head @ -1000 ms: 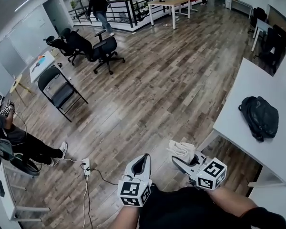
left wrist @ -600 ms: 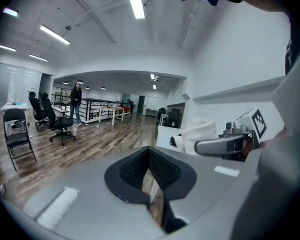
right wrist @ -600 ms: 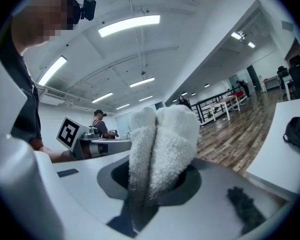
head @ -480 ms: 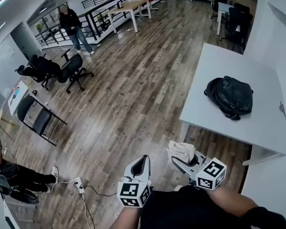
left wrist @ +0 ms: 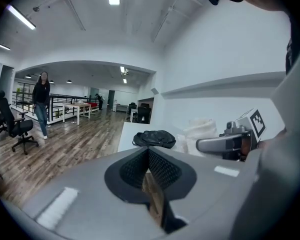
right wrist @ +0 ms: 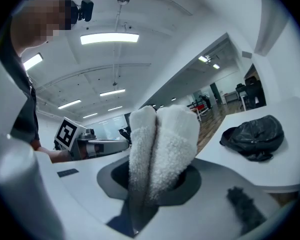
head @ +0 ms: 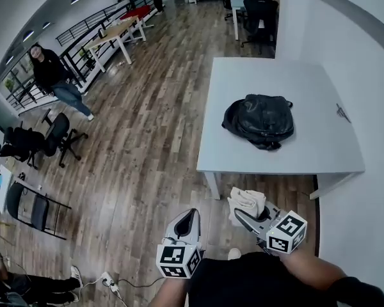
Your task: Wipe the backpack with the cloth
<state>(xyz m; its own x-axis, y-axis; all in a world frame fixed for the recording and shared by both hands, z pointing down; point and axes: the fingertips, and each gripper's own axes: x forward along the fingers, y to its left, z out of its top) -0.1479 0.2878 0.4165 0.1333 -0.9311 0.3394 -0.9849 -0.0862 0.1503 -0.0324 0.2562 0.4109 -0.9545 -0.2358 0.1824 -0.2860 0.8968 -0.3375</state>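
Note:
A black backpack (head: 259, 119) lies on a white table (head: 243, 155) ahead of me, and both grippers hover over the floor short of the table's near edge. My right gripper (head: 248, 215) is shut on a folded white cloth (head: 246, 201). In the right gripper view the cloth (right wrist: 162, 144) stands up between the jaws, with the backpack (right wrist: 252, 135) off to the right. My left gripper (head: 189, 221) is shut with nothing in it. The left gripper view shows the backpack (left wrist: 152, 138) far beyond the closed jaws.
A white wall (head: 365, 75) borders the table's right side. A small dark object (head: 343, 112) lies near the table's right edge. A person (head: 51, 75) stands at the far left beside a railing. Office chairs (head: 32, 142) and a folding chair (head: 32, 206) stand at left.
The head view has swung right, so the table and backpack moved from the right edge to the upper middle. Both grippers keep their pose, and the cloth is still held.

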